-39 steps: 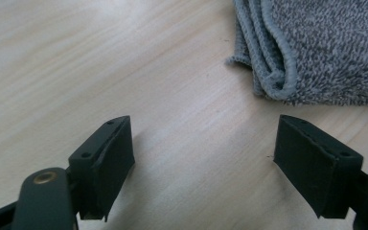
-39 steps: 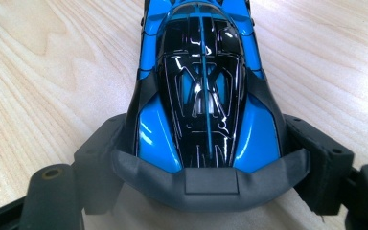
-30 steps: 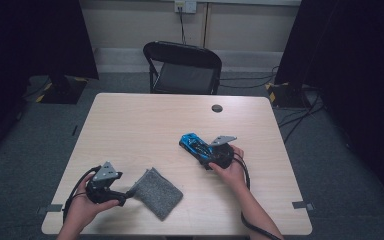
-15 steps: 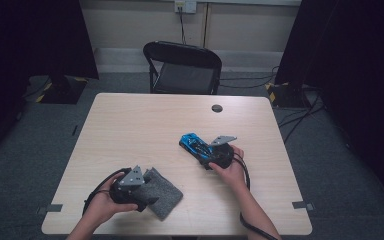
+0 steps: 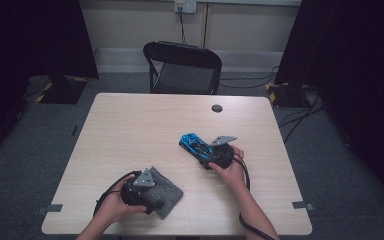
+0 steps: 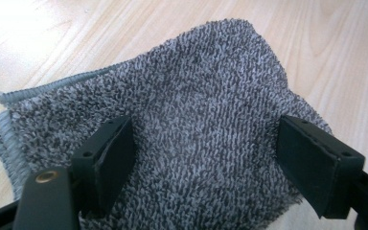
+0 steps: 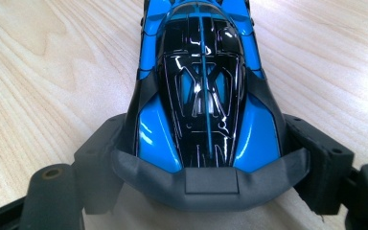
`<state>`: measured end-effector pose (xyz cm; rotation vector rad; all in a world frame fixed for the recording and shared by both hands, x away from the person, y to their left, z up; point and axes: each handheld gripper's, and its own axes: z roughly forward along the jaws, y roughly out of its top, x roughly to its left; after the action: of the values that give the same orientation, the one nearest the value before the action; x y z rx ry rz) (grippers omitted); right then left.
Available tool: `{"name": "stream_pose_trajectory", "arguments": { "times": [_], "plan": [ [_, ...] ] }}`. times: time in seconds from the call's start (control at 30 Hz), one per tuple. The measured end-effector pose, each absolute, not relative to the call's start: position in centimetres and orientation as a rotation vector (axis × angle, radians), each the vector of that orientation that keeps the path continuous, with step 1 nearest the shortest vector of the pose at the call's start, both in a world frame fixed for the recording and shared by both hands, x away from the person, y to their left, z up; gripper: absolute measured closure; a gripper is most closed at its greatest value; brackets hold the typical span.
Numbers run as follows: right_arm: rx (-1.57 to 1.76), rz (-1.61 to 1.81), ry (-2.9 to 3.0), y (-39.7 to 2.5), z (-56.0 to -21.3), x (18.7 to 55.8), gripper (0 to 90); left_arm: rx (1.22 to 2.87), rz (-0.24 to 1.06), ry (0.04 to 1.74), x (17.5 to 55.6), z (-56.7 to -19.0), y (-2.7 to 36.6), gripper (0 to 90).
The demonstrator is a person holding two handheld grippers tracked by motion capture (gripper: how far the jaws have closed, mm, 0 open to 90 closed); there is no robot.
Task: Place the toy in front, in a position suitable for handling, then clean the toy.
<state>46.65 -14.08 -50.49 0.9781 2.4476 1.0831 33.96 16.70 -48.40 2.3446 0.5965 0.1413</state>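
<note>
A folded grey towel cloth (image 5: 169,192) lies near the table's front edge, left of centre. My left gripper (image 5: 152,197) hovers over its left part. In the left gripper view the cloth (image 6: 191,110) spreads under the left gripper (image 6: 211,167), whose jaws stand wide apart above it, one over each side. A blue and black toy car (image 5: 194,144) sits right of the table's middle. My right gripper (image 5: 206,153) is at its near end. In the right gripper view the jaws of the right gripper (image 7: 211,165) press both sides of the car (image 7: 203,96) at its rear.
The light wooden table (image 5: 130,130) has a small black round disc (image 5: 217,108) near its far edge. A black folding chair (image 5: 182,70) stands just beyond that edge. Cables trail from both grippers toward the front edge.
My left gripper has moved right, from beside the cloth's left edge to over the cloth. The right gripper and the car have stayed in place.
</note>
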Motion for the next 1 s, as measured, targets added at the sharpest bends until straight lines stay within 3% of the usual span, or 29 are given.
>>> {"name": "stream_pose_trajectory", "arguments": {
  "times": [1.0],
  "plan": [
    [0.979,1.084,2.448,-14.1,-50.5,46.6,23.9,2.301,0.222,0.755,36.8,-48.1,15.8,30.1]
  ]
}}
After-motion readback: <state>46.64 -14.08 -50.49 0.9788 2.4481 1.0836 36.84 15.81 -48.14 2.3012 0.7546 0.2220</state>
